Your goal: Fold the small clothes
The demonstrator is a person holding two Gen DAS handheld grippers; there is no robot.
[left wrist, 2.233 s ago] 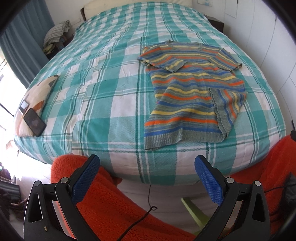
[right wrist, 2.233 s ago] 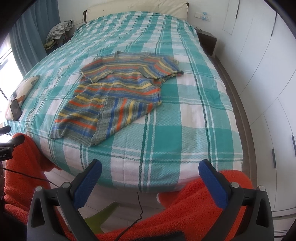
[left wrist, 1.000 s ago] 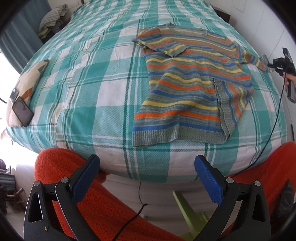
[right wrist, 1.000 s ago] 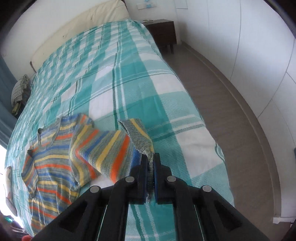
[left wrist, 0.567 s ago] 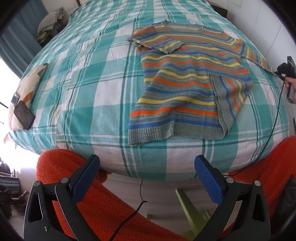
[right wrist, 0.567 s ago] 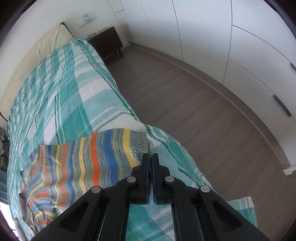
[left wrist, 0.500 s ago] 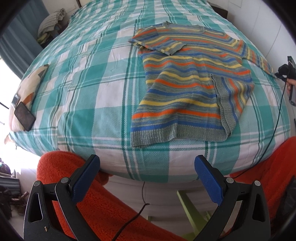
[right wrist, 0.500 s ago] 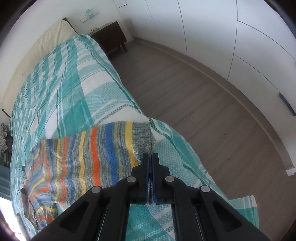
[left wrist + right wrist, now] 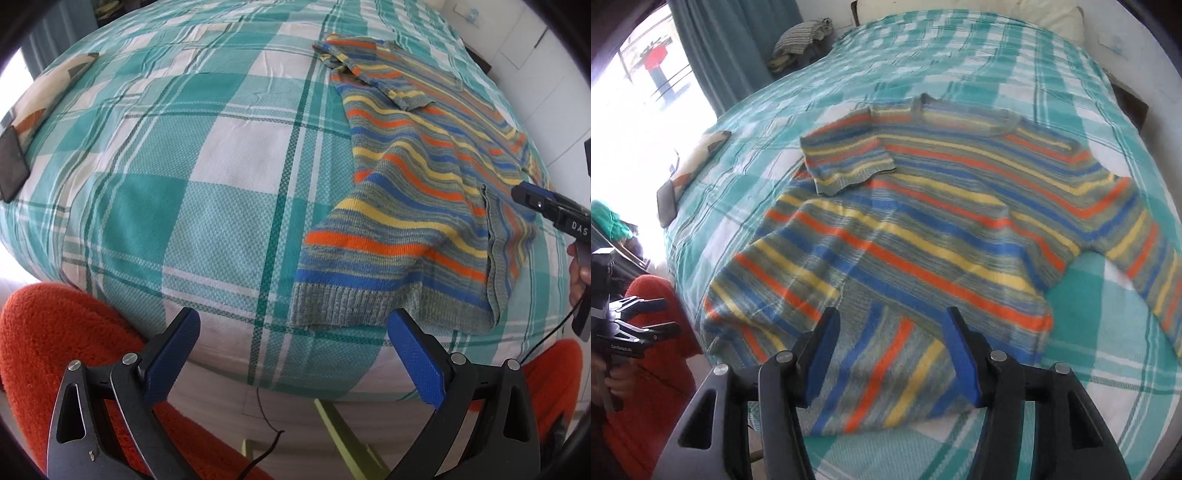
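Striped sweater (image 9: 923,221) seemingly beneath opening right claw (image 9: 890,354).

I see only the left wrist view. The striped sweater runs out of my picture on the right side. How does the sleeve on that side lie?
Observer: In the right wrist view that sleeve lies spread flat on the bedspread, not folded onto the sweater.
Operator: And the right gripper? I see only a piece of it.
Observer: The right gripper hovers over the sweater's turned-up lower corner. Its fingers are opening, with no cloth pinched between them.
Operator: What is at the head of the bed?
Observer: A cream pillow lies there.
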